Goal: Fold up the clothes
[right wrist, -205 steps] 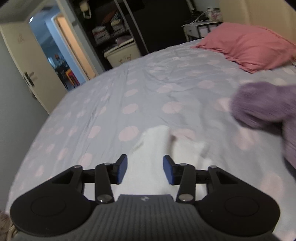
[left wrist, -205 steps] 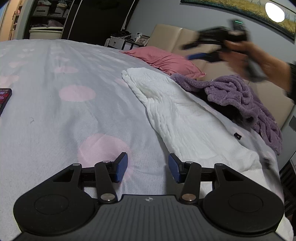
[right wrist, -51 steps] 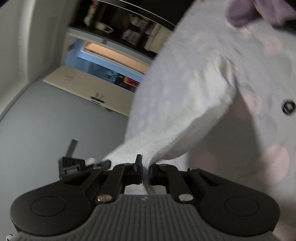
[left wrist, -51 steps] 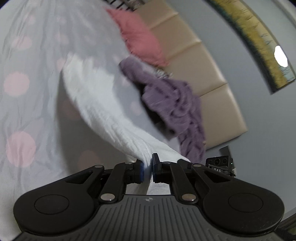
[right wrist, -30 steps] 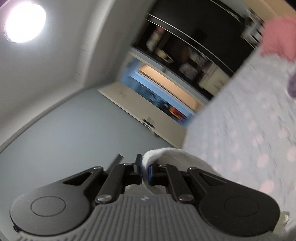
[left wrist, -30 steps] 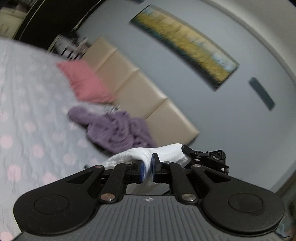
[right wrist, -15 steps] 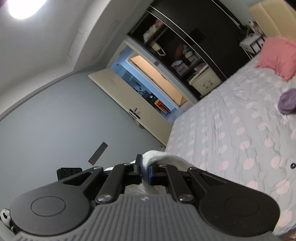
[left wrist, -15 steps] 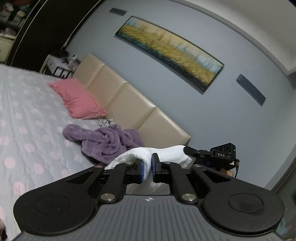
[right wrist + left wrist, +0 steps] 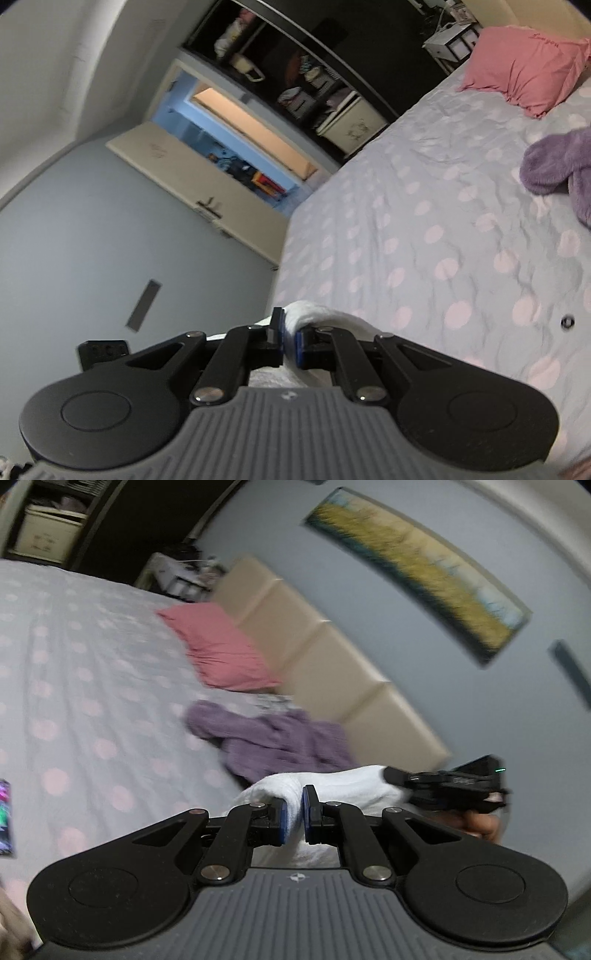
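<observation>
Left hand-held gripper (image 9: 293, 818) and right hand-held gripper (image 9: 290, 341) pinching white garment (image 9: 332, 786), above bed (image 9: 443, 229)

The white towel (image 9: 332, 786) is soft, bumpy cloth. The left gripper (image 9: 293, 814) and right gripper (image 9: 290, 341) are matt black plastic with shiny metal pins and smooth blue pads (image 9: 281, 819). The purple garment (image 9: 280, 742) looks fuzzy. The bedsheet (image 9: 443, 236) is thin, wrinkled cloth. The pink pillow (image 9: 524, 77) is smooth cloth. The headboard (image 9: 332, 653) looks smooth and padded.
</observation>
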Demonstrator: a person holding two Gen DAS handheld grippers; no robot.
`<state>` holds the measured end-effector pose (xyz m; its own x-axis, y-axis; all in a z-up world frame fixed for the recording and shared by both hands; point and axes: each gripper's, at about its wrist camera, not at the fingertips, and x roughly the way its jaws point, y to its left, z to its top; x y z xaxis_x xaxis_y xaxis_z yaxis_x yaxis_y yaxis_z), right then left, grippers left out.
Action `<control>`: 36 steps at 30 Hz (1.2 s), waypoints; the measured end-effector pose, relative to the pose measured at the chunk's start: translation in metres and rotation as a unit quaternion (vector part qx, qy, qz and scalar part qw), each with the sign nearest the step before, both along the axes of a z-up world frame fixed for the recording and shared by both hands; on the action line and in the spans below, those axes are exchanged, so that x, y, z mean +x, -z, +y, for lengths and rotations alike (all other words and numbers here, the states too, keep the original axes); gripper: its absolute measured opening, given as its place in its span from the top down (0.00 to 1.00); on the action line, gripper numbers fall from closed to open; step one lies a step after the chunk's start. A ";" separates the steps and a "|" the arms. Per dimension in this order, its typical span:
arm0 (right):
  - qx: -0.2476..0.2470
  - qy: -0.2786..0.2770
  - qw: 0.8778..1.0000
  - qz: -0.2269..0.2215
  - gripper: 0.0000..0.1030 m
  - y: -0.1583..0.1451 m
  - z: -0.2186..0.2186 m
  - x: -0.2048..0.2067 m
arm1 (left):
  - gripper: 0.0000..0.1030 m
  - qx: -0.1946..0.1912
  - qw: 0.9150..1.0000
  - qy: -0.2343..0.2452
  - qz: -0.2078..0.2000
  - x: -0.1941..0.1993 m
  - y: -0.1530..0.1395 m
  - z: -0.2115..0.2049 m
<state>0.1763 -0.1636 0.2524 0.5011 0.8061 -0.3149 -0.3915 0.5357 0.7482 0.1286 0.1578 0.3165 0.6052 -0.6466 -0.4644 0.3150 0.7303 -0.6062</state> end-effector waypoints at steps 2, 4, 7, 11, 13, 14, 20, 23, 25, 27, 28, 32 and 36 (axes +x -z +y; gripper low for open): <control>0.001 0.010 1.000 -0.026 0.93 -0.009 0.010 0.028 | 0.94 0.022 0.999 -0.019 -0.014 0.027 -0.015 0.003; 0.002 0.019 0.998 -0.051 0.93 -0.018 0.021 0.056 | 0.94 0.038 0.997 -0.037 -0.050 0.045 -0.037 0.004; 0.031 0.023 0.995 -0.095 0.93 -0.036 0.018 0.075 | 0.94 0.042 0.989 -0.049 -0.131 0.050 -0.072 0.004; 0.036 0.013 0.993 -0.110 0.93 -0.019 0.006 0.077 | 0.94 0.029 0.981 -0.030 -0.189 0.036 -0.075 0.001; 0.032 0.007 0.993 -0.111 0.92 -0.005 0.000 0.077 | 0.94 0.033 0.982 -0.022 -0.186 0.028 -0.054 -0.001; 0.028 0.003 0.994 -0.108 0.92 0.005 -0.003 0.076 | 0.94 0.035 0.983 -0.022 -0.179 0.025 -0.037 -0.002; -0.050 -0.036 0.998 -0.006 0.92 0.162 -0.011 0.034 | 0.94 0.049 0.993 -0.025 -0.100 -0.026 0.118 -0.018; -0.093 -0.076 0.990 0.073 0.92 0.260 -0.012 0.004 | 0.94 0.063 0.998 -0.016 -0.015 -0.061 0.219 -0.027; -0.133 -0.113 0.976 0.131 0.92 0.320 -0.009 -0.016 | 0.94 0.078 0.996 -0.007 0.036 -0.080 0.273 -0.032; -0.176 -0.154 0.958 0.164 0.92 0.364 -0.002 -0.036 | 0.94 0.099 0.990 0.028 0.094 -0.092 0.316 -0.041; -0.194 -0.172 0.950 0.171 0.92 0.379 0.002 -0.045 | 0.94 0.107 0.988 0.042 0.108 -0.098 0.327 -0.045; -0.215 -0.192 0.943 0.168 0.88 0.400 0.010 -0.056 | 0.94 0.142 0.977 0.081 0.138 -0.119 0.362 -0.052; -0.285 -0.217 0.921 0.156 0.57 0.409 0.016 -0.062 | 0.89 0.181 0.968 0.095 0.145 -0.127 0.377 -0.051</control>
